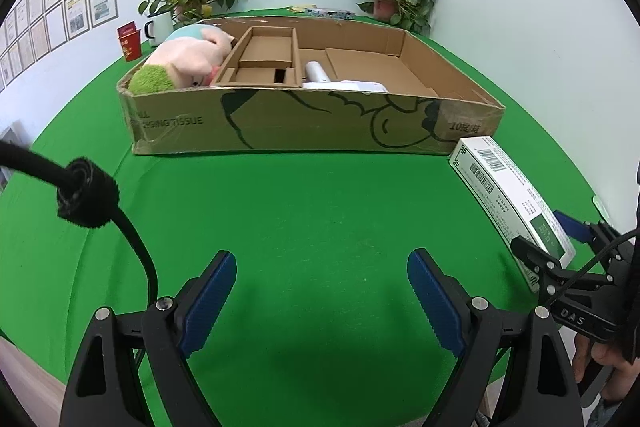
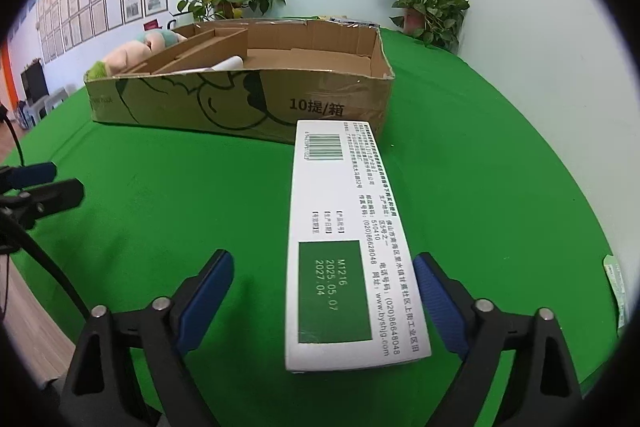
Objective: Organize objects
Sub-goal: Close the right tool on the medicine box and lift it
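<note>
white carton (image 2: 344, 239) lies flat on the green cloth (image 2: 160, 195), far end just beside the cardboard box (image 2: 240, 99) front wall near its right corner. right gripper (image 2: 324, 303) straddles the carton's near end, jaws apart, right pad close to its edge, left pad clear of it, not clamped. left gripper (image 1: 322, 303) is left of the carton, jaws wide, nothing between. plush toy (image 1: 180, 63) sits in the box's left end.
</note>
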The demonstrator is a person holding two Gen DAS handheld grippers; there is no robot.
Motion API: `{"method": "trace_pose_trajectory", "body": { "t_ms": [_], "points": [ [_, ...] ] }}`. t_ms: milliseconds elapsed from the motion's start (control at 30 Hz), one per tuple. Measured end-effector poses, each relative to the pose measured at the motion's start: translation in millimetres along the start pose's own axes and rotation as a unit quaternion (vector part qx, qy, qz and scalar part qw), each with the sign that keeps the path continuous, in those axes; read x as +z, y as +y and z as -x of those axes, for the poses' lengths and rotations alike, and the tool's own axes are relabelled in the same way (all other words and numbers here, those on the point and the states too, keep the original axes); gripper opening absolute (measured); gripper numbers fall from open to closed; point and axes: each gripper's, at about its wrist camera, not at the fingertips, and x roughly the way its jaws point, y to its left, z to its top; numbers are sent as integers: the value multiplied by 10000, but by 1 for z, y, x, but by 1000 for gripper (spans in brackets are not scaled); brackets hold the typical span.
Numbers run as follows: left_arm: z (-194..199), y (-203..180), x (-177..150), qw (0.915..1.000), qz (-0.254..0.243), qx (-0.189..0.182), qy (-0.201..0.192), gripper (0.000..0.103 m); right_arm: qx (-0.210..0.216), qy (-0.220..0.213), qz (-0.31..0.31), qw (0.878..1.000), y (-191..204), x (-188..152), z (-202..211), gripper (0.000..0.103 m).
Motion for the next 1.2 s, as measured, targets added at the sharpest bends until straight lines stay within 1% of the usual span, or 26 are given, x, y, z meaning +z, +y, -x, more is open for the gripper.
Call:
{"method": "trace_pose_trajectory", "body": {
  "t_ms": [33, 67, 133, 167, 267, 367, 500, 533, 567, 600, 633, 667, 767, 900, 967, 1033, 1100, 1200],
  "points": [
    [0, 1, 0, 10000, 22, 11, -2, 88, -23, 26, -7, 10000, 0, 0, 0, 67],
    [0, 1, 0, 10000, 42, 27, -8, 88, -17, 38, -18, 10000, 0, 0, 1, 62],
    [0, 0, 0, 9999, 83, 95, -3, 88, 116, 29, -68, 9999, 0, 0, 3, 62],
    [0, 0, 0, 9999, 83, 105, 5, 88, 257, 20, -121, 9996, 2, 1, 6, 62],
    [-1, -1, 0, 9999, 86, 18, 67, 88, 640, -65, -215, 9977, 10, 5, 15, 62],
    [-3, 1, 1, 9996, 170, -140, 203, 88, 1122, -130, -292, 9932, 21, 12, 23, 62],
    [-10, 9, 4, 9964, 418, -573, 470, 88, 1633, -237, -317, 9858, 38, 20, 30, 62],
    [-12, 10, 5, 9951, 485, -692, 517, 87, 1788, -247, -348, 9830, 40, 20, 31, 67],
    [-14, 12, 6, 9940, 545, -780, 547, 87, 1888, -211, -366, 9811, 43, 20, 31, 75],
    [-17, 13, 8, 9928, 605, -835, 613, 87, 1778, -190, -367, 9832, 45, 20, 31, 80],
    [-21, 13, 9, 9919, 638, -854, 697, 87, 1777, -159, -339, 9834, 46, 17, 29, 85],
    [-23, 12, 10, 9911, 650, -886, 753, 87, 1836, -120, -347, 9823, 48, 16, 28, 85],
    [-33, 11, 13, 9835, 798, -1308, 962, 87, 1792, -52, -309, 9833, 50, 10, 28, 85],
    [-46, 10, 16, 9722, 1027, -1764, 1148, 87, 1634, -12, 91, 9865, 62, 6, 28, 85],
    [-49, 10, 19, 9686, 1112, -1899, 1158, 87, 1543, -10, 310, 9875, 68, 5, 27, 85],
    [-53, 9, 21, 9624, 1240, -2090, 1217, 87, 1433, 9, 507, 9884, 76, 4, 26, 85],
    [-57, 10, 23, 9559, 1395, -2266, 1242, 87, 1410, 63, 578, 9883, 80, 2, 23, 85],
    [-59, 8, 26, 9533, 1448, -2344, 1241, 87, 1434, 134, 616, 9877, 83, 0, 21, 85]
  ]
}}
